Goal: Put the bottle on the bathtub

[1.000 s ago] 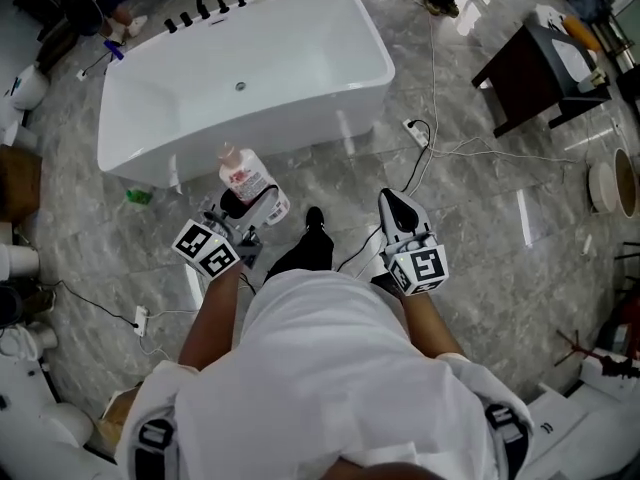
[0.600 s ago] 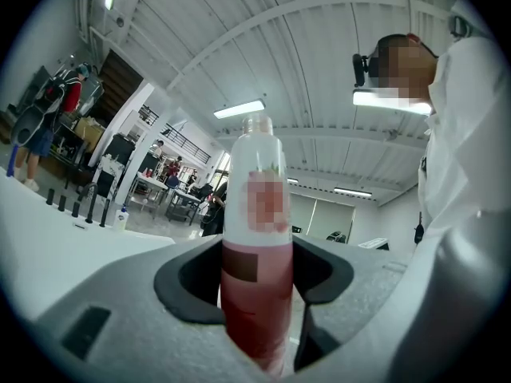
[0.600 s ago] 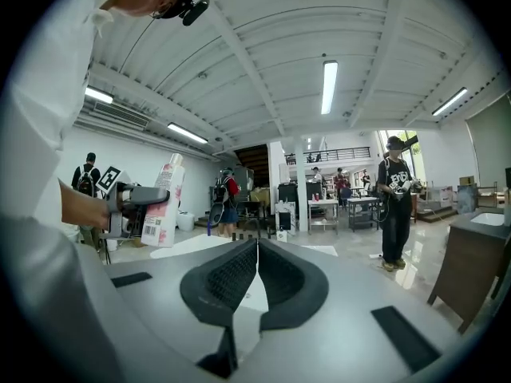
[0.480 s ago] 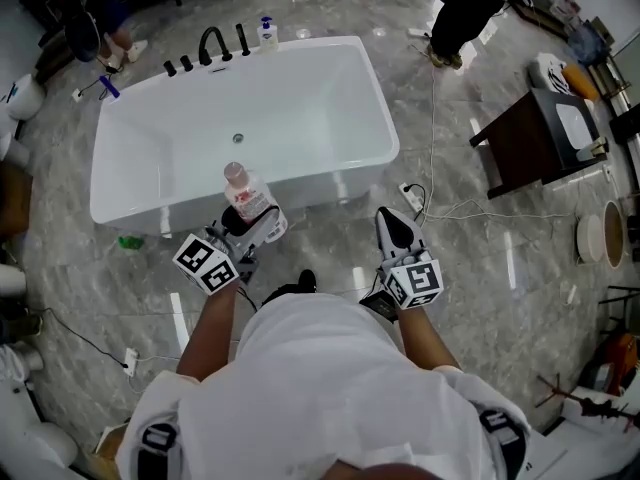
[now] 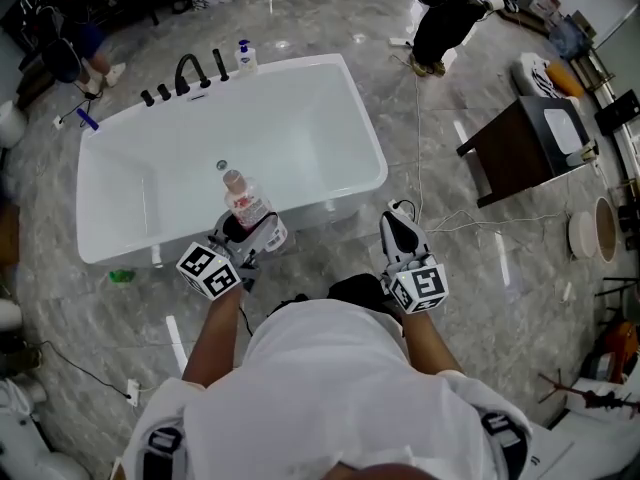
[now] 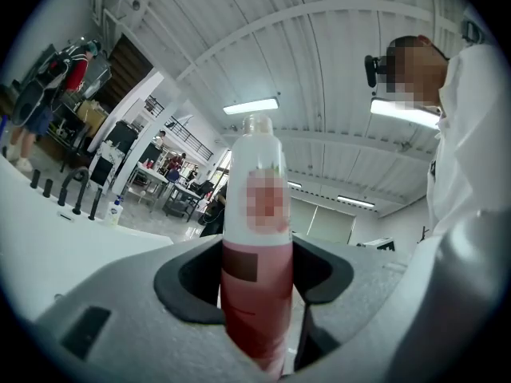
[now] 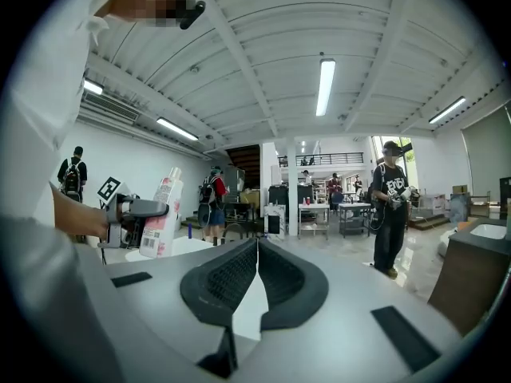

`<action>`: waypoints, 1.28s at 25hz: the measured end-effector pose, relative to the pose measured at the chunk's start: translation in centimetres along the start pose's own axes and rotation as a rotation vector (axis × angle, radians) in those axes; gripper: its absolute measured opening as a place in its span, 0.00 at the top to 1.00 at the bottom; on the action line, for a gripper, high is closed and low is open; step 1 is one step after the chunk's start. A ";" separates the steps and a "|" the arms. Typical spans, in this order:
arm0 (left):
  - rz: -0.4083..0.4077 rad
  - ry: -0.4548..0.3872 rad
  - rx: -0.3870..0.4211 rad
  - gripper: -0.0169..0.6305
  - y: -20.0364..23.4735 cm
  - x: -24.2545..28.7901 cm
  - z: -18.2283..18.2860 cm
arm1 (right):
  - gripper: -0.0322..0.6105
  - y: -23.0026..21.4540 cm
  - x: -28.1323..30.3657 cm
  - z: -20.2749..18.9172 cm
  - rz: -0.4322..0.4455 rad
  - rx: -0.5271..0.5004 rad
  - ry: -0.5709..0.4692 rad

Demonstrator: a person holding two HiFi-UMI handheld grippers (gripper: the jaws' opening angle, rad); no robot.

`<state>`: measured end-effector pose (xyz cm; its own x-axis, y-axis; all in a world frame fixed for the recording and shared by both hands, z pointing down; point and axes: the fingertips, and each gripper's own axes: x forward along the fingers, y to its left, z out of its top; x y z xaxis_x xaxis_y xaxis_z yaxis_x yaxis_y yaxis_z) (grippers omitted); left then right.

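Observation:
A capless bottle (image 5: 243,203) with a white-and-pink label and pink liquid stands upright between the jaws of my left gripper (image 5: 250,230), which is shut on its lower body. In the left gripper view the bottle (image 6: 255,246) fills the middle, pinched by the dark pads. It hangs over the near rim of the white bathtub (image 5: 150,253). My right gripper (image 5: 400,230) is to the right, over the floor past the tub's near right corner, jaws shut with nothing in them (image 7: 257,282). The right gripper view also shows the bottle (image 7: 162,212) at the left.
Black taps (image 5: 186,72) and a small pump bottle (image 5: 243,56) stand on the tub's far rim. A dark side table (image 5: 520,148) is at the right, cables (image 5: 440,218) trail over the grey marble floor, and a person in black (image 5: 445,13) stands beyond the tub.
I have walked up to the tub. The left gripper with the bottle has come from over the floor to the tub's near rim; the right gripper came along, still shut.

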<state>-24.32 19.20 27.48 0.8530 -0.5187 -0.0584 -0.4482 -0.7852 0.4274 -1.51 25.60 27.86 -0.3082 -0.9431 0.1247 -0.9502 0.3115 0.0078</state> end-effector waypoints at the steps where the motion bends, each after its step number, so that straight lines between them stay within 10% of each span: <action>1: -0.004 0.002 -0.004 0.62 0.4 0.8 0.0 | 0.93 -0.8 0.4 0.2 -0.005 0.000 -0.005; 32: 0.371 -0.150 0.054 0.62 8.3 37.8 6.6 | 0.93 -37.7 26.8 7.6 0.431 -0.042 -0.134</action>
<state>2.45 -9.15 22.86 0.5835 -0.8110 -0.0421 -0.7355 -0.5497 0.3961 25.71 -12.27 23.37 -0.6809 -0.7324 -0.0038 -0.7323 0.6806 0.0243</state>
